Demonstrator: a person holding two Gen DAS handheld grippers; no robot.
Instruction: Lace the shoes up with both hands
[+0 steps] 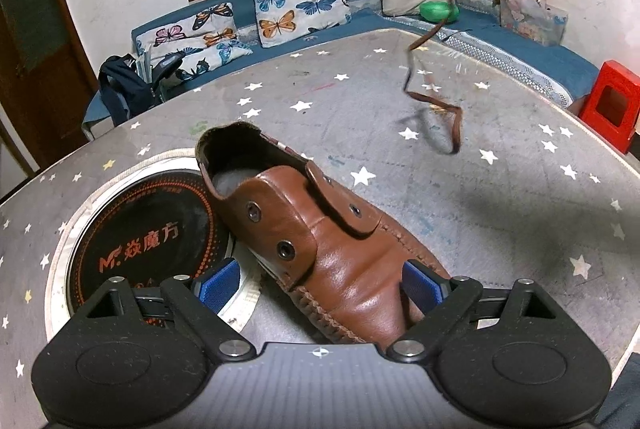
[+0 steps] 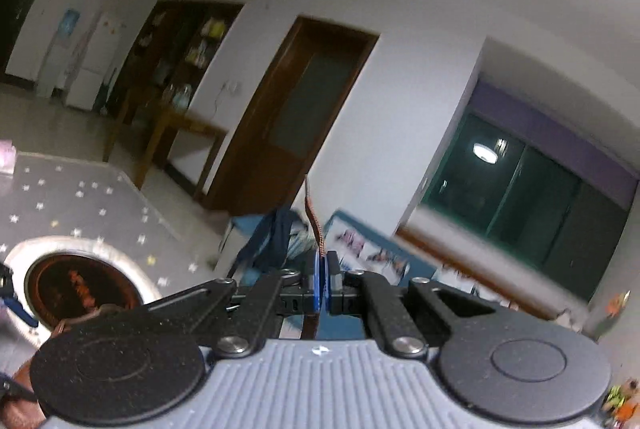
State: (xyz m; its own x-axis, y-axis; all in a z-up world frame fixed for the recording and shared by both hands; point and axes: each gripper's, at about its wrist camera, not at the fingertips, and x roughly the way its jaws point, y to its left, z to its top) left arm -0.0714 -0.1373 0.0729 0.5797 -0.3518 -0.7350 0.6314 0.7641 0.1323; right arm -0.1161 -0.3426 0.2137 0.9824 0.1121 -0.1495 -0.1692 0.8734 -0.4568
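A brown leather shoe [image 1: 320,241] lies on the star-patterned table mat [image 1: 500,197], heel away from me, its eyelets [image 1: 286,250] bare. My left gripper [image 1: 320,289] is open and straddles the toe. The right pad sits against the leather, while the left pad [image 1: 218,287] stands a little off the sole. A brown flat lace [image 1: 436,105] hangs from above at the upper right, its loose end curling just over the mat. My right gripper [image 2: 325,269] is lifted high, nearly level, and shut on that lace [image 2: 316,225], whose tip pokes up past the pads.
A round black hotplate [image 1: 148,233] with orange lettering is set into the table under the shoe's heel. A blue bench with butterfly cushions [image 1: 296,1], a backpack [image 1: 128,85] and a green ball [image 1: 438,11] runs behind the table. A red stool [image 1: 612,101] stands at the right.
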